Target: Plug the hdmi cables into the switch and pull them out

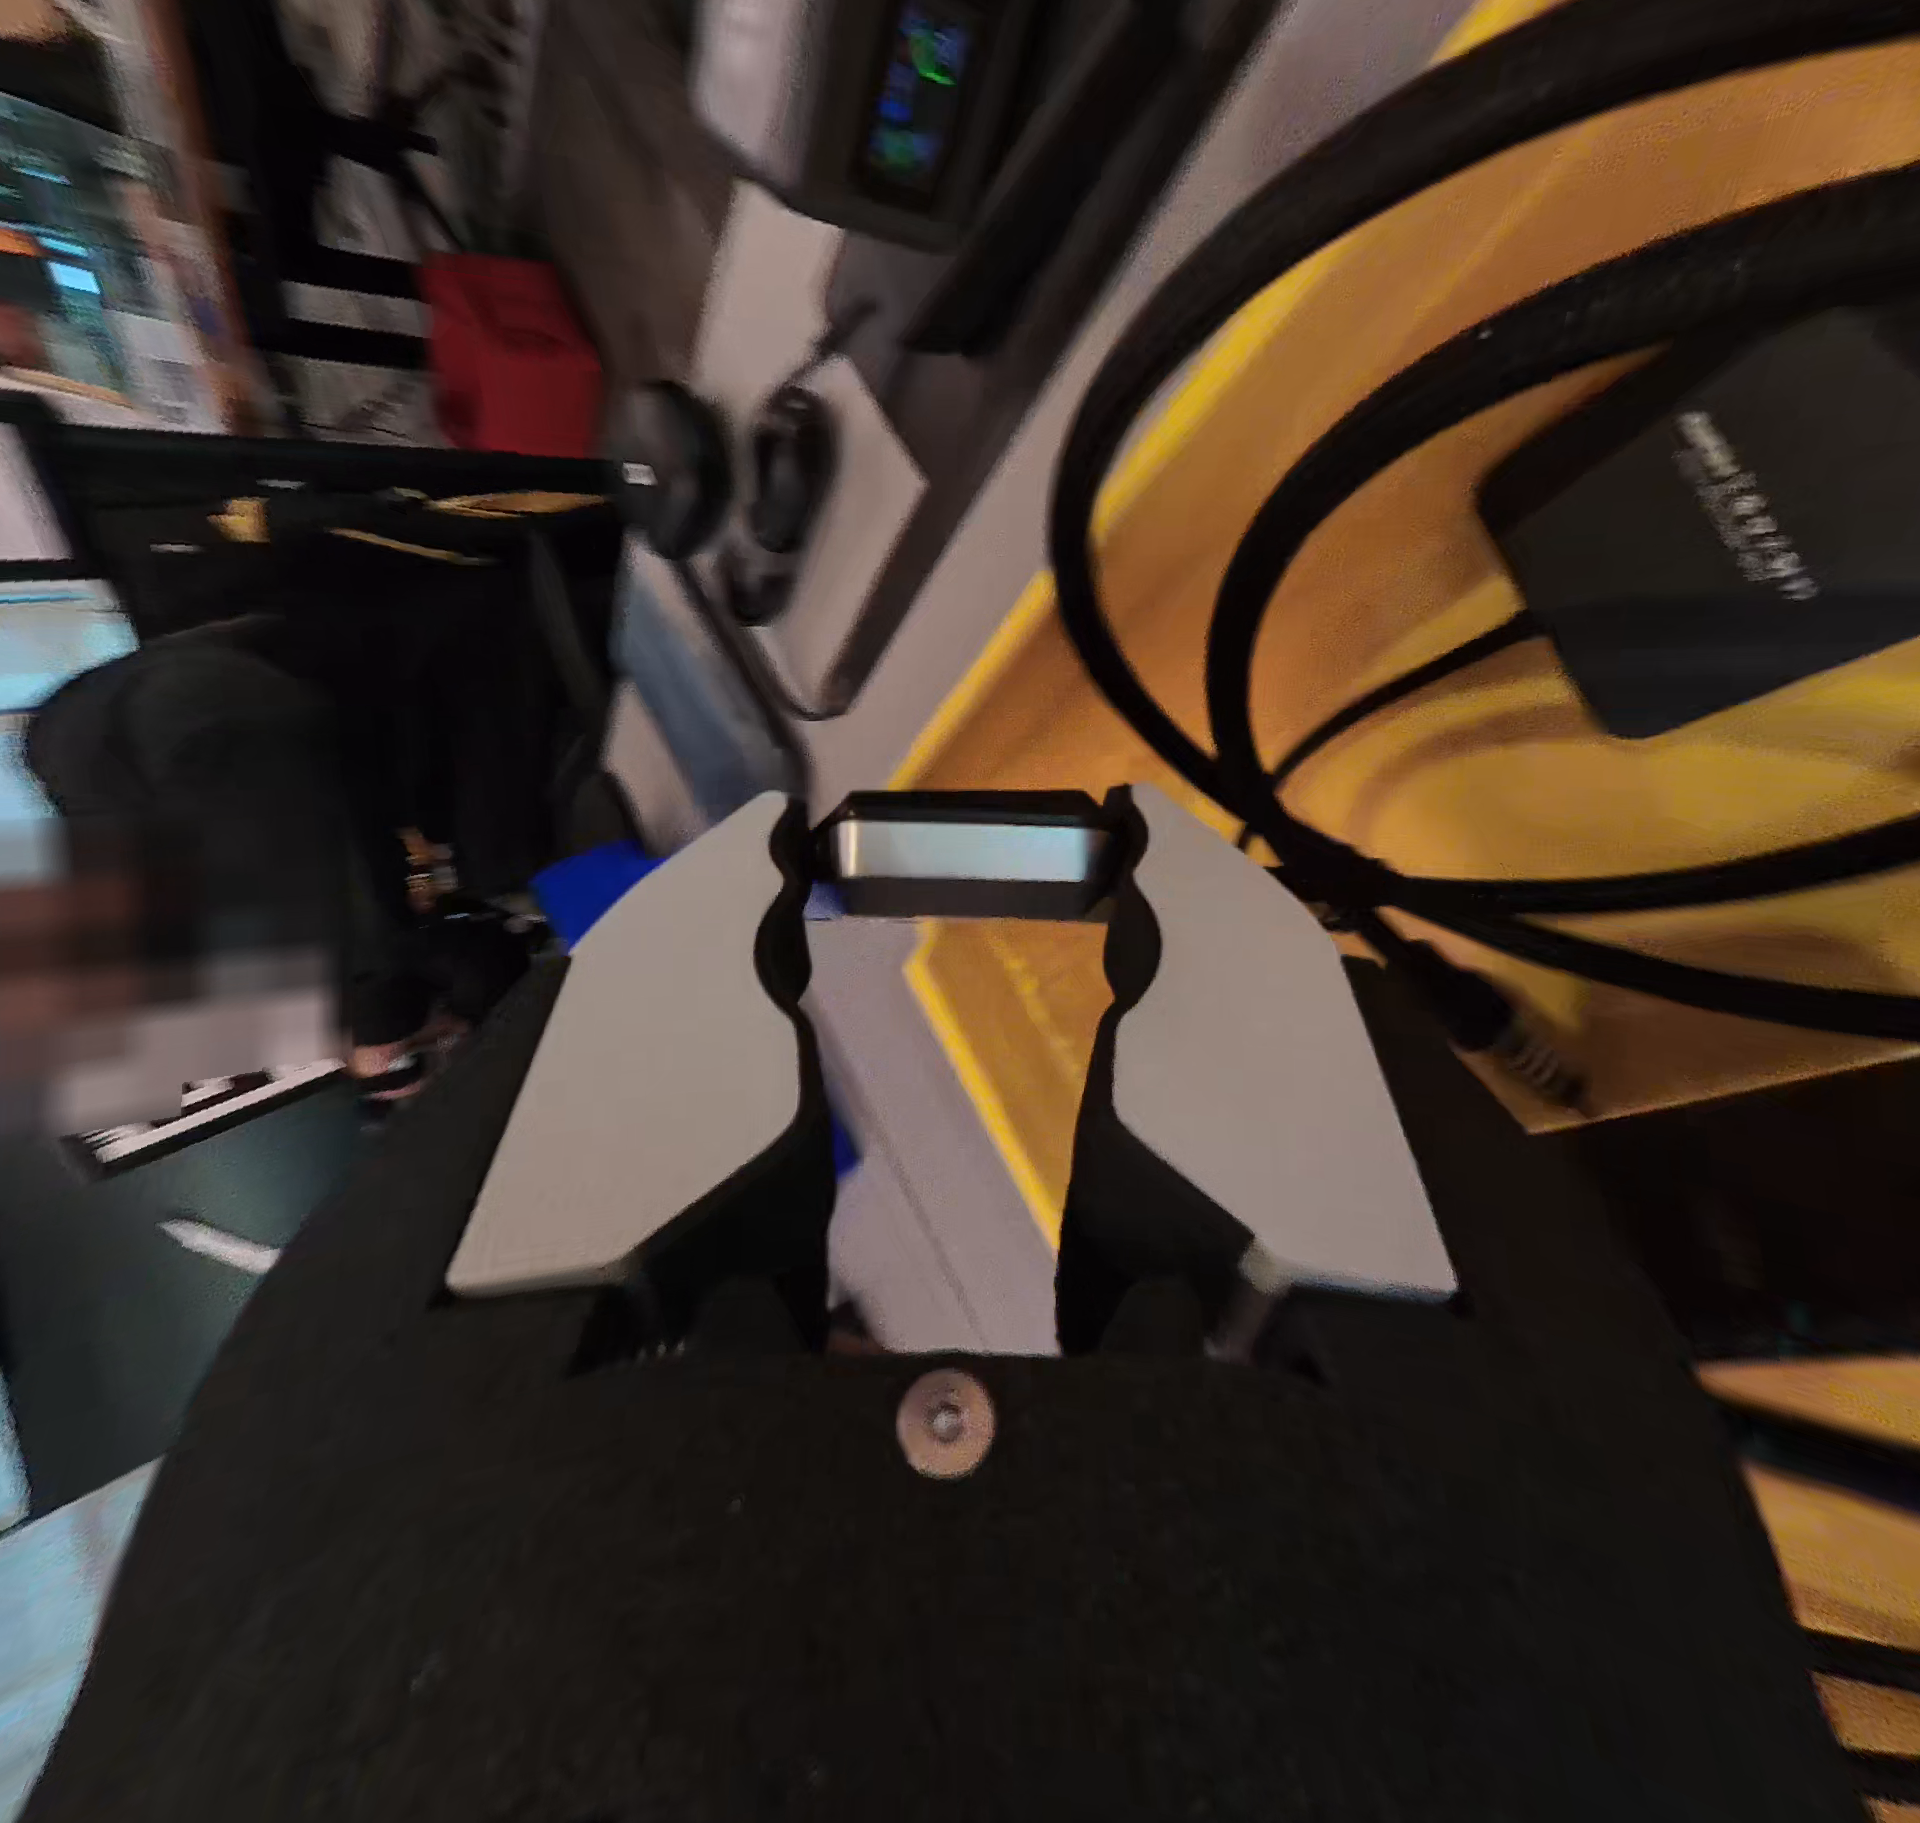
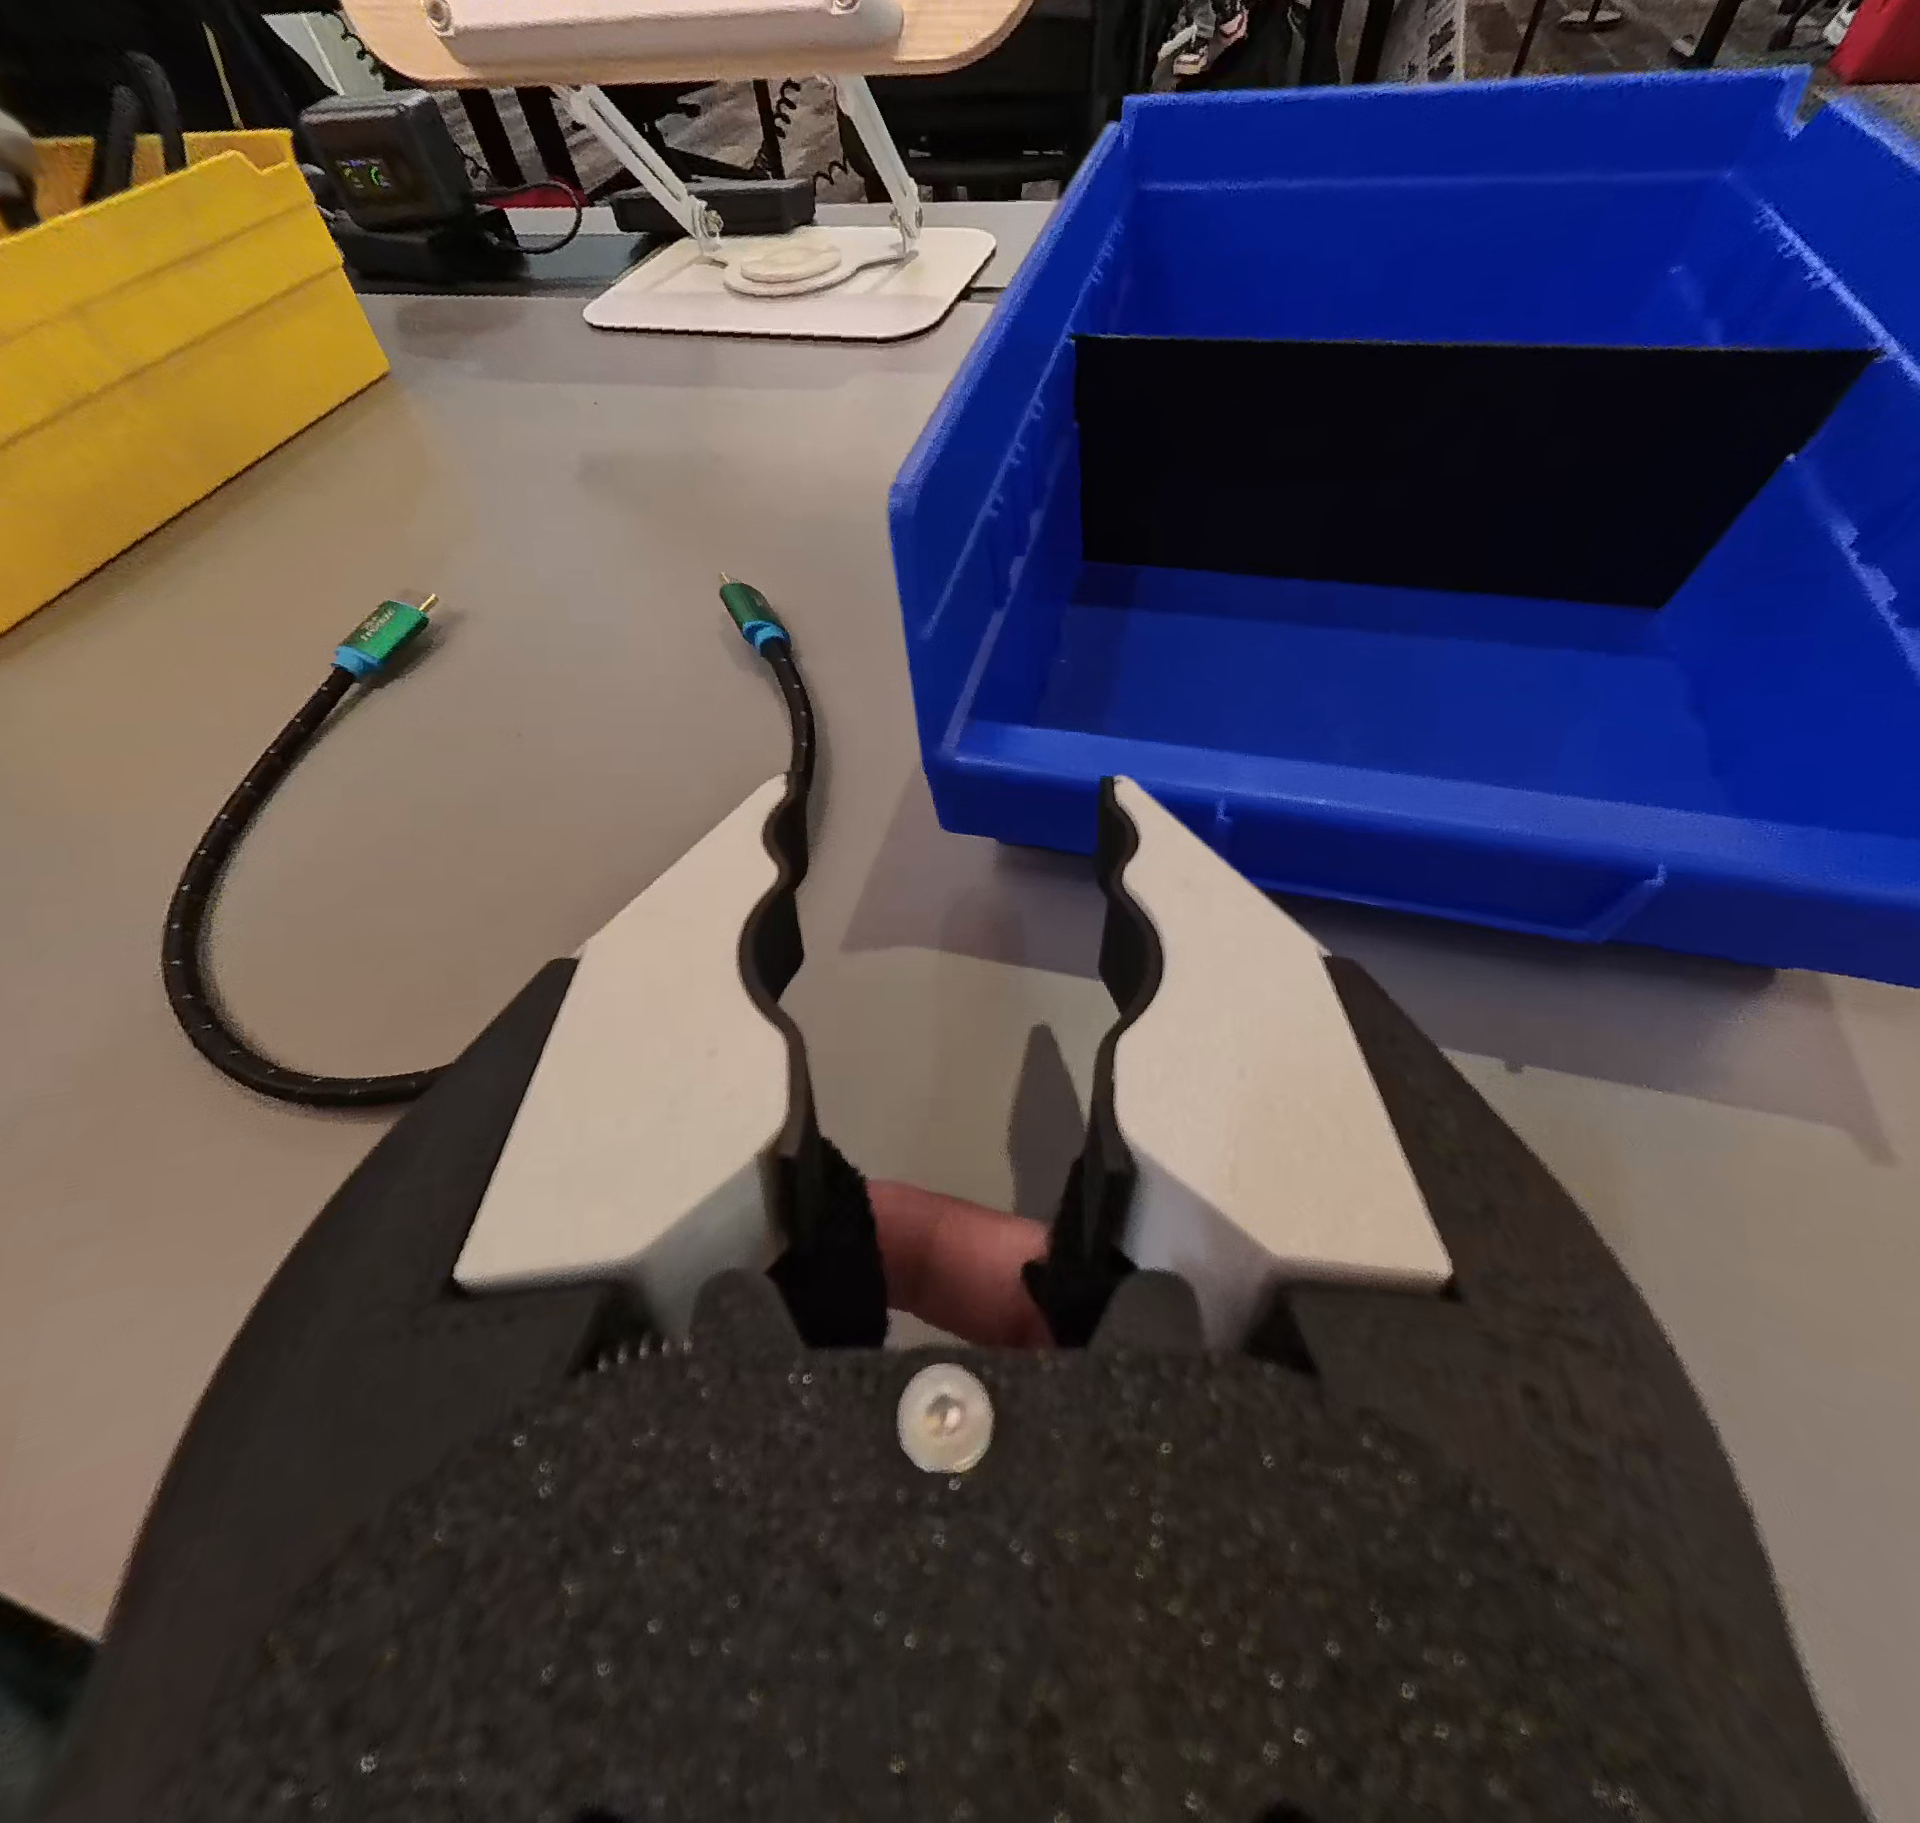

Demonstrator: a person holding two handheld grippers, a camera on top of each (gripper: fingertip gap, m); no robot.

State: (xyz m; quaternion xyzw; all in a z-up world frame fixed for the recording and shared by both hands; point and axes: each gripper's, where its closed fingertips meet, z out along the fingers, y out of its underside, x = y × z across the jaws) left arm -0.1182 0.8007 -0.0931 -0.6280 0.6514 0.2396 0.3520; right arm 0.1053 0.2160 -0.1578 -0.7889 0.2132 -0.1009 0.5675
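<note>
My left gripper (image 1: pixel 961 843) is shut on a small black box with a silvery face (image 1: pixel 966 854), apparently the switch, and holds it by its ends in the air beside a yellow bin (image 1: pixel 971 713). The left wrist view is tilted and blurred. My right gripper (image 2: pixel 945 797) is open and empty, low over the grey table (image 2: pixel 582 485). A short black braided HDMI cable (image 2: pixel 208 900) lies curved on the table to its left. The cable's two green plugs with blue collars (image 2: pixel 379 635) (image 2: pixel 753 615) point away from me. The nearer end runs under my right gripper's left finger.
The yellow bin holds thick black cables (image 1: pixel 1195 319) and a black box (image 1: pixel 1714 547). A blue bin with a black divider (image 2: pixel 1455 630) stands right of my right gripper. The yellow bin (image 2: pixel 156 339) is at the left, and a white stand (image 2: pixel 790 287) and a small screen device (image 2: pixel 374 173) at the back. My right fingertips sit around 65 cm from my left ones.
</note>
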